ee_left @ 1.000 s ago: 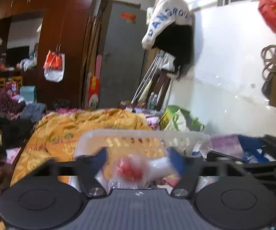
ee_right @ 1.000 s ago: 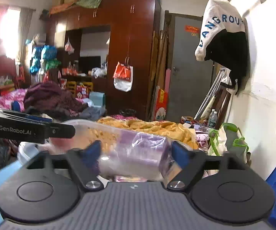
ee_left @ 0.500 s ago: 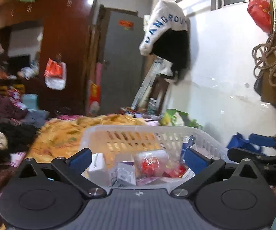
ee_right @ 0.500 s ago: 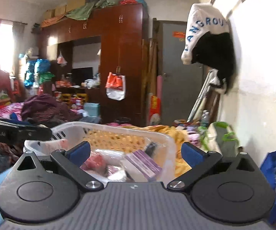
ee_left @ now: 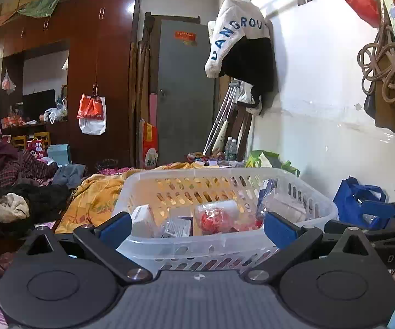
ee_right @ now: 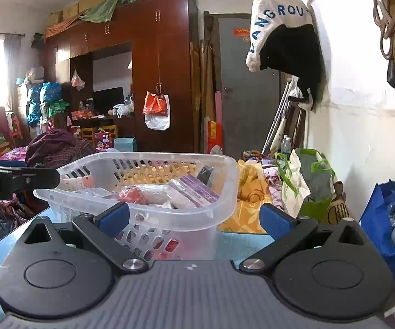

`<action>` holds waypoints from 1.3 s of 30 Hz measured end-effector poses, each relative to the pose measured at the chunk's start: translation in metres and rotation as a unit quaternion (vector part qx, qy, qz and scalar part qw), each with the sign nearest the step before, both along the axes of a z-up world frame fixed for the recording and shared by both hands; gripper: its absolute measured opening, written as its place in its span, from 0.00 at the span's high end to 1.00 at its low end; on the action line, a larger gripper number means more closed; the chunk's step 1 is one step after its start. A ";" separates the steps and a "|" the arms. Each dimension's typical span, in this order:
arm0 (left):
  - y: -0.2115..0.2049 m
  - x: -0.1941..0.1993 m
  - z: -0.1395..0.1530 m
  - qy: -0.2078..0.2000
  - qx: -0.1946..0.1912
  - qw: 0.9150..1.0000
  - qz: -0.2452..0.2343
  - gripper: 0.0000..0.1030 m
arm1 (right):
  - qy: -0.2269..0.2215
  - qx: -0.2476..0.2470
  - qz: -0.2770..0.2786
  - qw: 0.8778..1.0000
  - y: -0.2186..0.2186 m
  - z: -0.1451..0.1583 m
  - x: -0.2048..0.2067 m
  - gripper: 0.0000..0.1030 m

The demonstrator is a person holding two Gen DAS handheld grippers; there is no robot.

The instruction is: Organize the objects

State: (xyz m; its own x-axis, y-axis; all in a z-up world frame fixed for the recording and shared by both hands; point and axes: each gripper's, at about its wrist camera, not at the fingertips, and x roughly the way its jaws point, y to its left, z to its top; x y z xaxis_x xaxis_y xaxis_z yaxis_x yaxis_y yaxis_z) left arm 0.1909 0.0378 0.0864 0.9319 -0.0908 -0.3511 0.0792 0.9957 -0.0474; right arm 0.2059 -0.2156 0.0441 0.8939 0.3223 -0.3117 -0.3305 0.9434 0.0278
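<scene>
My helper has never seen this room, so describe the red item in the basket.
Find the translucent white plastic basket on the light blue table. In its middle lies a clear bag with something bright red inside, the only red thing among pale boxes and purple packets.

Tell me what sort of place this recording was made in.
Most likely a cluttered bedroom in a home: a tall dark wooden wardrobe, clothes piled on a bed with an orange quilt, and a jacket hung on the wall. The white basket being filled sits in front.
</scene>
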 end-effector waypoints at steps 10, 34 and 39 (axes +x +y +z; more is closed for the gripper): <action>-0.004 0.001 -0.005 0.006 0.021 1.000 -0.004 0.00 | -0.013 0.015 -0.012 1.000 -0.004 0.001 -0.014 0.00; -0.005 -0.002 -0.003 0.016 0.035 0.999 0.018 0.00 | 0.002 -0.007 -0.012 1.000 -0.001 0.003 -0.009 0.00; -0.005 0.000 -0.003 0.019 0.034 0.999 0.022 0.00 | 0.005 -0.009 -0.015 1.000 -0.001 0.005 -0.007 0.00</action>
State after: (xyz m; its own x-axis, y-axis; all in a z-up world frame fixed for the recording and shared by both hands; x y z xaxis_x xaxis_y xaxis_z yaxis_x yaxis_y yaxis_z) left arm 0.1911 0.0324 0.0836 0.9207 -0.0254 -0.3894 0.0350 0.9992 0.0176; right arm 0.1992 -0.2165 0.0488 0.9000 0.2896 -0.3257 -0.3019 0.9533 0.0134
